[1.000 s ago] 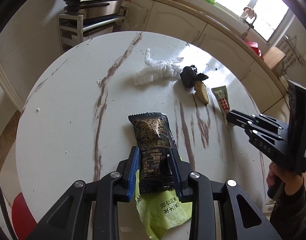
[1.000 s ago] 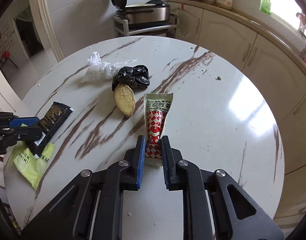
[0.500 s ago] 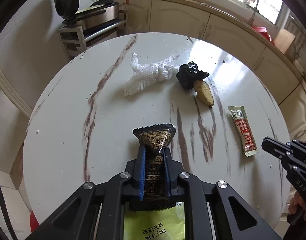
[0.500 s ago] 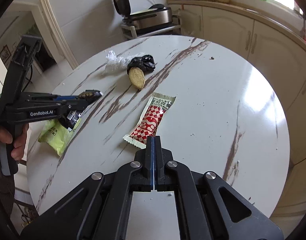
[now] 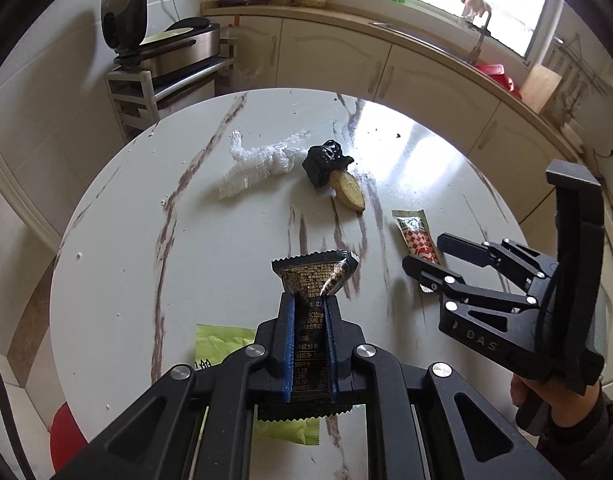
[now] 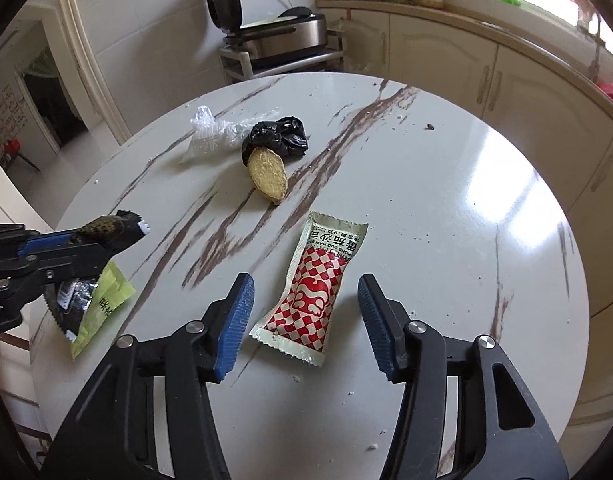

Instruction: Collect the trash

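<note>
My left gripper (image 5: 309, 312) is shut on a black snack wrapper (image 5: 315, 276) and holds it above the round marble table (image 5: 194, 248); a green wrapper (image 5: 214, 346) lies under it. My right gripper (image 6: 304, 304) is open, its fingers on either side of a red-and-white checked sauce packet (image 6: 318, 292) that lies flat on the table. The packet also shows in the left wrist view (image 5: 416, 236), beside the right gripper (image 5: 424, 256). The left gripper (image 6: 66, 244) with the black wrapper (image 6: 110, 226) shows at the left of the right wrist view.
Farther back lie a ginger slice (image 6: 267, 174), a crumpled black bag (image 6: 280, 140) and clear plastic film (image 6: 210, 136). A metal rack with a cooker (image 5: 166, 64) stands behind the table. Kitchen cabinets (image 5: 386, 68) curve along the back.
My right gripper has gone from shut to open and now straddles the sauce packet. My left gripper, shut on the black wrapper, has lifted it higher off the green wrapper.
</note>
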The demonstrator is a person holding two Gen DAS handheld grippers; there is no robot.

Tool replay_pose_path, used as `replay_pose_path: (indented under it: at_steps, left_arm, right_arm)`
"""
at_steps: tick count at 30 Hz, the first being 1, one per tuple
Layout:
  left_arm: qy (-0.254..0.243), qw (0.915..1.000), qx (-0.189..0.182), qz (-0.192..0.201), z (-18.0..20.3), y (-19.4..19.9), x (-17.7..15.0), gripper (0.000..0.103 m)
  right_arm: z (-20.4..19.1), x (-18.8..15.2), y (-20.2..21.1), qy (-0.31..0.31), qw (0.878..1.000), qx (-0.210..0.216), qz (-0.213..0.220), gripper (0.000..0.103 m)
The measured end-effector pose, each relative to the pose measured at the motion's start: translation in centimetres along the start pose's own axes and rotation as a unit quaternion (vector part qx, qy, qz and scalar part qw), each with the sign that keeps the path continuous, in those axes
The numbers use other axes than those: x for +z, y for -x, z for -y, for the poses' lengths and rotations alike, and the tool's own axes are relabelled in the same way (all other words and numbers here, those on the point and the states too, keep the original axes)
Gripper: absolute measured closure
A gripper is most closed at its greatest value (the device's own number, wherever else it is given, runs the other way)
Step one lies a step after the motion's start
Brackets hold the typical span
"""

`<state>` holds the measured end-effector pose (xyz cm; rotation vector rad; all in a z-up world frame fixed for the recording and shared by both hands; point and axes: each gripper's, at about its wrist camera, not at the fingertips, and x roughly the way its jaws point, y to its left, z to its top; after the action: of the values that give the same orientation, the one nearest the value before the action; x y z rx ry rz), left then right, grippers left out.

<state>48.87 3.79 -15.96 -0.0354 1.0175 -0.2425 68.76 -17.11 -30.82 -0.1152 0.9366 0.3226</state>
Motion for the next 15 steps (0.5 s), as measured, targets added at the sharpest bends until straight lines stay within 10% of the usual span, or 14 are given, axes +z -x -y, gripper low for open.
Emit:
replay_pose_path:
  at_steps: [5, 15]
  left_arm:
    - [0.003, 1.0000, -0.002, 0.002, 0.7, 1.0, -0.3, 0.094]
    - [-0.024, 0.9995, -0.019, 0.010, 6.6, 2.6, -0.8, 0.094]
  right_arm:
    - [0.8, -0.2, 0.5, 0.020, 1.000, 0.015, -0.004, 0.094]
    - [5.4, -5.1, 6.0, -0.065, 0.989, 0.129, 0.036, 0.095]
